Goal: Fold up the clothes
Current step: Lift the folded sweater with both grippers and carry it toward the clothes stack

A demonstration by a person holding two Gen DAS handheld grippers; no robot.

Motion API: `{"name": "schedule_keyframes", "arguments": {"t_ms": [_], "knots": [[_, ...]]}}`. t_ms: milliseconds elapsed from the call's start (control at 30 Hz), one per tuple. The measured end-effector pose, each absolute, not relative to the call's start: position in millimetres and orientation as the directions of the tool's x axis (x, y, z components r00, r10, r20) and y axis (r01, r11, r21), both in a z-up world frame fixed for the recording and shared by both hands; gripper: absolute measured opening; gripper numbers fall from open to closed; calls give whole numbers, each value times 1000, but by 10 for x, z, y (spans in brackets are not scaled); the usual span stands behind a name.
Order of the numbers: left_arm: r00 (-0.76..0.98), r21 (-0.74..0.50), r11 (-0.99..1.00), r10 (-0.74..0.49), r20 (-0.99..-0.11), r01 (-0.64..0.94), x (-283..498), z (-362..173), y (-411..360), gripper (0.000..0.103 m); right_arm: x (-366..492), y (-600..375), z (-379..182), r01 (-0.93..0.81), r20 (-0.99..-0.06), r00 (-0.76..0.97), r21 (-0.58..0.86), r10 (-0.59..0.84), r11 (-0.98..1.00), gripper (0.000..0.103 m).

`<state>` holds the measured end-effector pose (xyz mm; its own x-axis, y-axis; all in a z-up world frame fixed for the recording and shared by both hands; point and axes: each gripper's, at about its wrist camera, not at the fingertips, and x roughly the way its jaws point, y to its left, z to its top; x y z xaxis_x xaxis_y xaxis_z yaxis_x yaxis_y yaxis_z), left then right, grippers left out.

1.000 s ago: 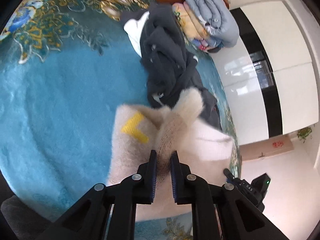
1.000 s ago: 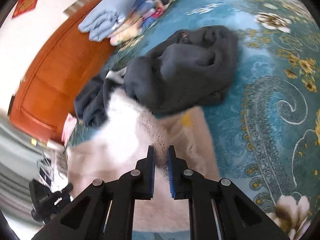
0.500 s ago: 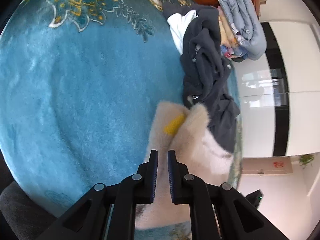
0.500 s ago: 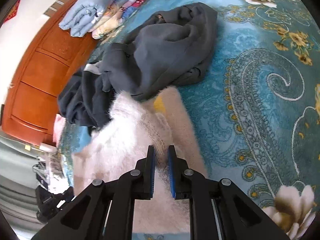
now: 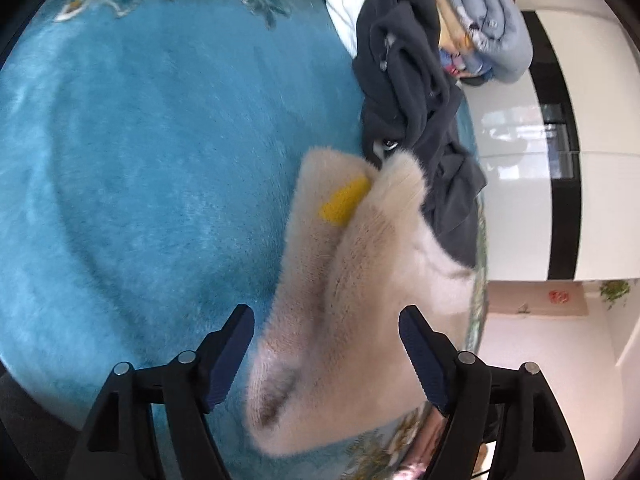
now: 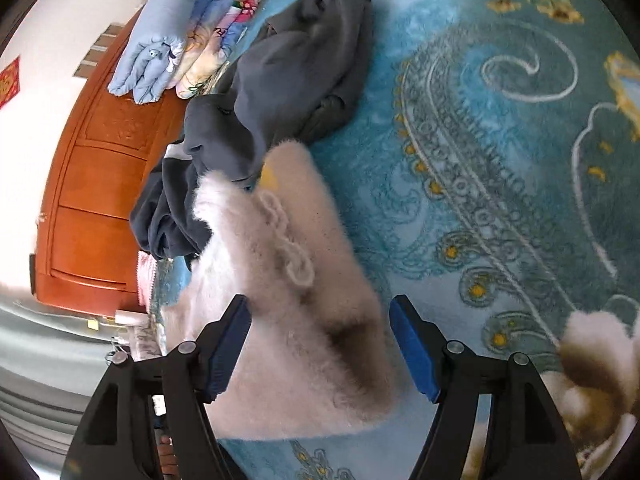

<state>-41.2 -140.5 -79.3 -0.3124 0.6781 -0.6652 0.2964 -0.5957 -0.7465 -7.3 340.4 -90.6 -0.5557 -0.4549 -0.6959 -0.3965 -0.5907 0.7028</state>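
A fluffy cream sweater (image 5: pixel 360 288) with a yellow mark (image 5: pixel 344 202) lies folded on the teal patterned bed cover (image 5: pixel 140 160). My left gripper (image 5: pixel 326 354) is open just above its near edge, jaws spread wide, holding nothing. In the right wrist view the same sweater (image 6: pixel 288 308) lies under my right gripper (image 6: pixel 320 344), which is also open and empty. A heap of dark grey clothes (image 5: pixel 412 92) touches the sweater's far end; it also shows in the right wrist view (image 6: pixel 280 92).
Folded quilts (image 6: pixel 176 36) are stacked at the head of the bed by an orange wooden headboard (image 6: pixel 92 184). White and black wardrobe doors (image 5: pixel 540 140) stand past the bed's edge. The bed cover (image 6: pixel 500 160) spreads to the right of the sweater.
Both grippers were shut on the cream sweater and lowered it onto the bed. Now both have opened wide and let it go; the sweater lies flat.
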Motion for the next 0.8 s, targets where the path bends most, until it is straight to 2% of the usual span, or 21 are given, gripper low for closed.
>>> {"name": "schedule_keyframes", "arguments": {"t_ms": [167, 400, 467, 533, 600, 633, 700, 800], "knots": [[-290, -748, -588, 690, -663, 308, -504, -909, -1342, 78, -330, 3360, -964, -386, -693, -548, 706, -468, -594, 75], [-304, -783, -521, 727, -616, 340, -560, -1029, -1390, 75, -591, 3365, -1120, -411, -676, -547, 731, -494, -545, 73], [-308, -791, -495, 737, -602, 360, -537, -1061, -1416, 60, -598, 3351, -1125, -421, -678, -549, 729, -489, -540, 68], [-312, -797, -472, 746, -589, 377, -512, -1083, -1431, 50, -593, 3322, -1105, -426, -692, -542, 716, -478, -553, 59], [-321, -788, -506, 726, -609, 351, -492, -1000, -1400, 40, -591, 3301, -1052, -429, -702, -535, 705, -471, -564, 46], [-326, -782, -525, 714, -619, 336, -482, -956, -1384, 35, -593, 3284, -995, -424, -703, -536, 703, -467, -572, 43], [-334, -766, -570, 689, -643, 298, -464, -822, -1345, 31, -599, 3248, -879, -411, -705, -539, 698, -460, -587, 38], [-358, -770, -580, 682, -638, 267, -401, -628, -1369, 28, -562, 3183, -665, -370, -680, -566, 714, -466, -594, 35]]}}
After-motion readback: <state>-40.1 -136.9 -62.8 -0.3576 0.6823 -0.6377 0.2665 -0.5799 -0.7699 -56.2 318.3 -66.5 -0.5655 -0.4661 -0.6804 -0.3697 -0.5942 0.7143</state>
